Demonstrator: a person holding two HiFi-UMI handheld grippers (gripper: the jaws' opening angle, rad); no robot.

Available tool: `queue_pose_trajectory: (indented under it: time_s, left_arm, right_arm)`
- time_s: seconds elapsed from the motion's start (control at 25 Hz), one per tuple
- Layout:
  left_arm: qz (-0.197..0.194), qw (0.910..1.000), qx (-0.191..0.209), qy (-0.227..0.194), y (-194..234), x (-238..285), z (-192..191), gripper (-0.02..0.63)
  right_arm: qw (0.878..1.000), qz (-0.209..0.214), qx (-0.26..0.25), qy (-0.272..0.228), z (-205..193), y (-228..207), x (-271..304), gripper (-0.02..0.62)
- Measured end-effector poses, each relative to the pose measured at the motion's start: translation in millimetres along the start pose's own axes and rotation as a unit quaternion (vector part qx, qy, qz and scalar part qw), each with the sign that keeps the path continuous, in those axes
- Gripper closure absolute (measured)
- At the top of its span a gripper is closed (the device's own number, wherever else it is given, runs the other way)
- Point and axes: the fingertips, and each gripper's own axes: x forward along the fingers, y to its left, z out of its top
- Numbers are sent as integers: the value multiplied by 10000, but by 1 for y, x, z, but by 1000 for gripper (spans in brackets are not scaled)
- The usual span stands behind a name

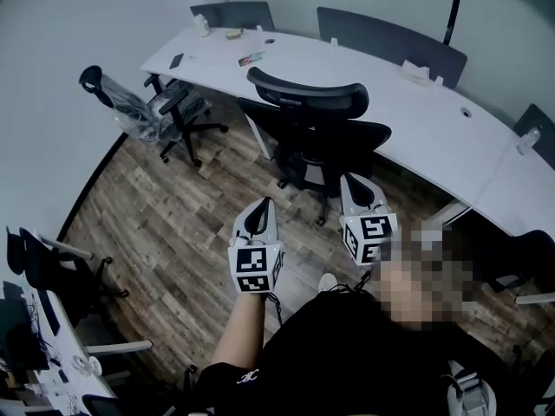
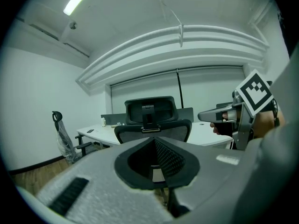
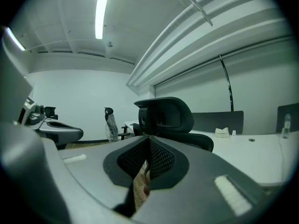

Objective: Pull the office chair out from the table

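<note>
A black mesh office chair (image 1: 312, 128) with a headrest stands at the curved white table (image 1: 434, 120), its back turned toward me. My left gripper (image 1: 263, 208) and right gripper (image 1: 355, 183) are held side by side just short of the chair, without touching it. Both are shut and hold nothing. The left gripper view looks straight at the chair's back (image 2: 152, 118) over the left gripper (image 2: 156, 143), with the right gripper (image 2: 219, 115) off to the side. From the right gripper (image 3: 147, 143), the chair (image 3: 166, 118) sits close ahead and the left gripper (image 3: 56, 130) is at the left.
A second chair wrapped in plastic (image 1: 143, 107) stands at the table's left end. A phone (image 1: 176, 61), small items (image 1: 251, 58) and a white box (image 1: 416, 73) lie on the table. Dark partitions (image 1: 390, 37) line its far side. Another desk with chairs (image 1: 52, 271) is at lower left.
</note>
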Motion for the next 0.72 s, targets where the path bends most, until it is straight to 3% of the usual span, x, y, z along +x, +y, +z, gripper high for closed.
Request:
queue_pose_trajectory:
  time_s: [0.72]
  left_arm:
    - [-439, 9976, 513, 170, 73, 135, 17, 598]
  right_arm:
    - [9978, -515, -236, 344, 8, -71, 94, 584]
